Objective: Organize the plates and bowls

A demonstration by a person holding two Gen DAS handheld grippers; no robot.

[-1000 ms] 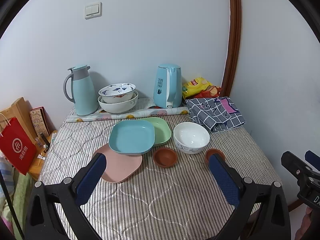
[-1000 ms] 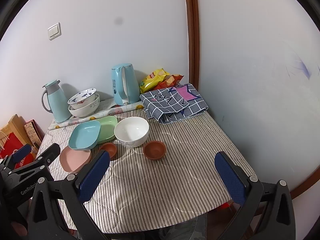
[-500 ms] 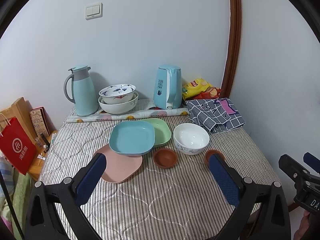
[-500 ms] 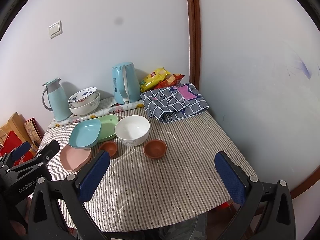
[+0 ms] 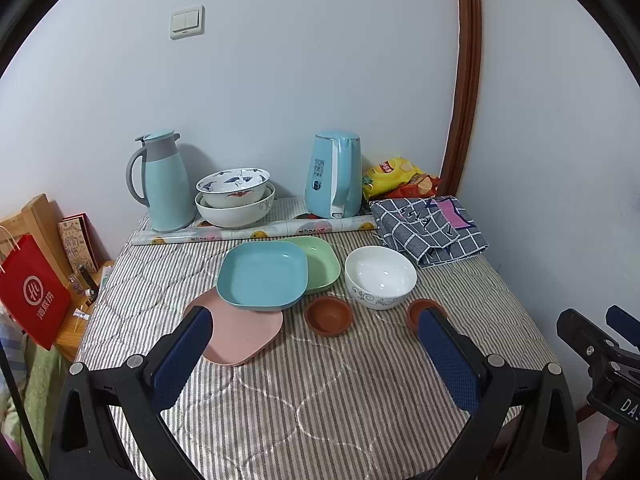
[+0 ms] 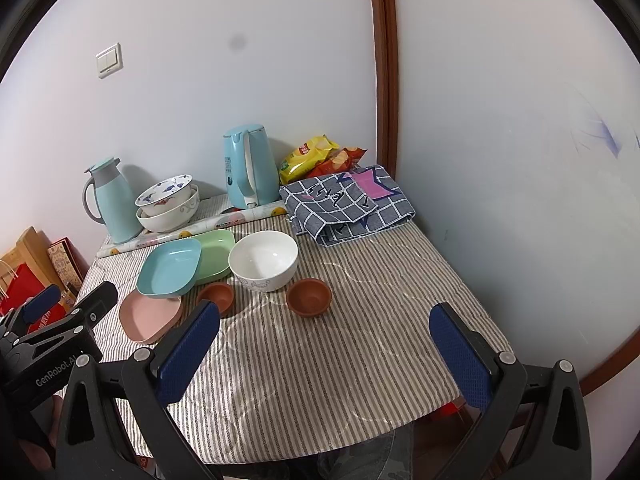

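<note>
On the striped tablecloth a blue plate (image 5: pixel 264 274) lies over a pink plate (image 5: pixel 244 330) and a green plate (image 5: pixel 322 262). To their right stands a white bowl (image 5: pixel 380 276), with two small brown bowls (image 5: pixel 328 315) (image 5: pixel 422 310) in front. Two nested white bowls (image 5: pixel 234 198) sit at the back. My left gripper (image 5: pixel 316 356) hangs open above the near table, empty. In the right wrist view, my right gripper (image 6: pixel 324 348) is open and empty too, nearer the table's right front; the white bowl (image 6: pixel 264 260) and brown bowl (image 6: pixel 309 297) lie ahead.
A teal thermos jug (image 5: pixel 162 180), a teal kettle (image 5: pixel 334 174), snack bags (image 5: pixel 396 176) and a folded checked cloth (image 5: pixel 428 228) line the back. A rolled sheet (image 5: pixel 256 234) lies before them. The wall runs along the right. A red bag (image 5: pixel 32 292) stands left of the table.
Both views have shifted very slightly; the dishes sit a touch higher in frame. Nothing on the table has moved and both grippers stay open.
</note>
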